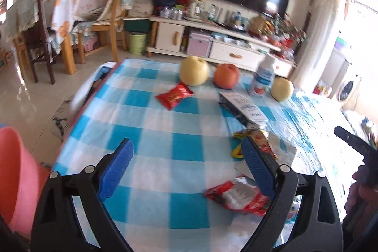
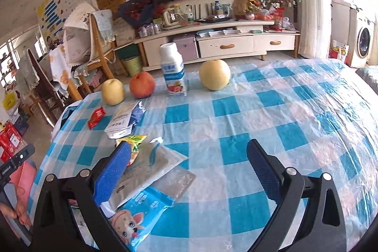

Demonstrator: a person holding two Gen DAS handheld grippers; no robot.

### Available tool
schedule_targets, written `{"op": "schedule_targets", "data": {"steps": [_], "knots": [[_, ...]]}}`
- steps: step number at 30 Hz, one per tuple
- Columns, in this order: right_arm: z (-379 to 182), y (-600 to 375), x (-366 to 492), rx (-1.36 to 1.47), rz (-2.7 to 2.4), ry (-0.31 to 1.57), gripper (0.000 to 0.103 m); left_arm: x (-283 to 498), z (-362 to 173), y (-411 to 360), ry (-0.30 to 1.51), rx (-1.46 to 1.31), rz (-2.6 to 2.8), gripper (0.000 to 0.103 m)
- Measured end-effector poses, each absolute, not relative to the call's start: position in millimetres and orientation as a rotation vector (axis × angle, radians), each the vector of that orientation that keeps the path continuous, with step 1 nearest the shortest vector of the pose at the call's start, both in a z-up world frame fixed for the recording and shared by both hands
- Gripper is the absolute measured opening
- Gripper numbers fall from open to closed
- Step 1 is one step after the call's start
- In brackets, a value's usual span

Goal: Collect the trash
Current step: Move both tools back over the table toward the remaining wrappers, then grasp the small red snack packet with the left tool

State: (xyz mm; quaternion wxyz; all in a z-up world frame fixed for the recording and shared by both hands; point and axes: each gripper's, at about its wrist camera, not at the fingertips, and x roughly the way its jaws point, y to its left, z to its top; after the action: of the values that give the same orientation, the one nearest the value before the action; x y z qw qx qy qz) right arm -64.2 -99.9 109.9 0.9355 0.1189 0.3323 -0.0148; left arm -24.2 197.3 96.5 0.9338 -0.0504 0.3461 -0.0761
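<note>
Left gripper (image 1: 186, 152) spread, empty; right gripper (image 2: 189, 157) likewise. 4 wrappers overlap (foil slippery): pinch risks dragging neighbours off tablecloth (image 1: 153, 134).

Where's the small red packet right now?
The small red packet lies flat near the table's far left edge in the right wrist view, just left of the silver pouch and below the yellow apple.

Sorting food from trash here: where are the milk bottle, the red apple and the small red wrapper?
milk bottle (image 2: 174, 72), right wrist view, on its label.
red apple (image 2: 141, 84), right wrist view, on its front.
small red wrapper (image 1: 174, 95), left wrist view, on its middle.
</note>
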Motion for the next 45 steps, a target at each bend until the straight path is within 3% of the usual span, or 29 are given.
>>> {"op": "schedule_targets", "data": {"steps": [6, 15, 19, 29, 37, 45], "knots": [[106, -113, -55, 0.279, -0.017, 0.716, 0.097, 25, 103, 156, 0.742, -0.038, -0.194, 0.093], [104, -118, -50, 0.297, 0.039, 0.740, 0.097, 121, 59, 171, 0.845, 0.175, -0.163, 0.093], [98, -119, -41, 0.309, 0.059, 0.776, 0.097, 146, 45, 180, 0.870, 0.174, -0.172, 0.080], [82, -108, -33, 0.307, 0.097, 0.838, 0.097, 182, 14, 181, 0.909, 0.218, -0.176, 0.077], [76, -92, -31, 0.266, 0.133, 0.853, 0.097, 195, 9, 179, 0.905, 0.211, -0.201, 0.061], [77, -79, -32, 0.234, 0.198, 0.848, 0.097, 190, 9, 175, 0.880, 0.176, -0.193, 0.036]]}}
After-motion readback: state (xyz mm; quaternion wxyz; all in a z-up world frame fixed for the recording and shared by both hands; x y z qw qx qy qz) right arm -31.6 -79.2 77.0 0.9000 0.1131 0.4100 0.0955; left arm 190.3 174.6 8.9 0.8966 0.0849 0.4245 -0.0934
